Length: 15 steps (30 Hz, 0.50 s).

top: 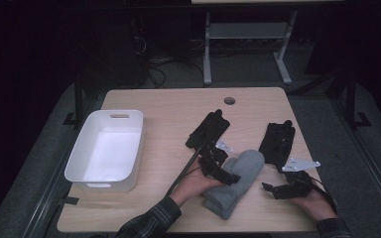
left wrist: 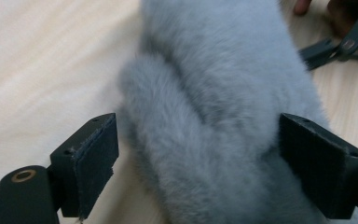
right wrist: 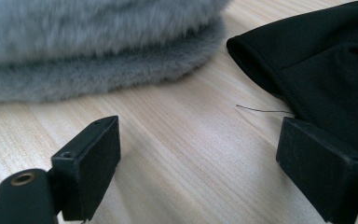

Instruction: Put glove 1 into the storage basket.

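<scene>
At the far left of the counter (top: pixel 144 101) sits a white bin (top: pixel 106 148), seen in the high view. Moving right, a black garment (top: pixel 208 130) lies near the middle. Just below it the left gripper (top: pixel 226 177) reaches over a grey fuzzy mitten (top: pixel 235 181). The mitten lies flat near the front edge, its long axis slanting from near-left to far-right, rounded tip pointing away. The left gripper view shows its fingers (left wrist: pixel 95 158) spread wide, the mitten's pile between them; the left pad stands clear, while the right one sits against the fur. Further right lies a second black garment (top: pixel 277 142). The right gripper (top: pixel 272 189) hovers low, fingers (right wrist: pixel 93 158) wide apart over bare wood, holding nothing.
</scene>
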Tool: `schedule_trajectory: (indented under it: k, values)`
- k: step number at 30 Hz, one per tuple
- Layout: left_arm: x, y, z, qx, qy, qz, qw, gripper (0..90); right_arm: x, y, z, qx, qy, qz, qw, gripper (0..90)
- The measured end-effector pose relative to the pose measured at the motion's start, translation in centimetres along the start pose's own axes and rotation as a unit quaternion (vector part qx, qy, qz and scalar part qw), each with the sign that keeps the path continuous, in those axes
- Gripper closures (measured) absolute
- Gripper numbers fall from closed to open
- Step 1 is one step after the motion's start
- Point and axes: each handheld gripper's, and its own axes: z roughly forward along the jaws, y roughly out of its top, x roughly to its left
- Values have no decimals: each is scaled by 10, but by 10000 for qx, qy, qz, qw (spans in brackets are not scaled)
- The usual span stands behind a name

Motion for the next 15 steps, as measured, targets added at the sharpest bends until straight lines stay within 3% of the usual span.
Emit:
schedule_trajectory:
  k: [11,15]
  values:
    - [1,-8,15,112,-276,-144,9995,133,0,0,0,-6,-15,-10,10000,134]
    - [-1,-7,14,169,-401,-45,9990,231,1,0,0,-5,-22,-18,10000,134]
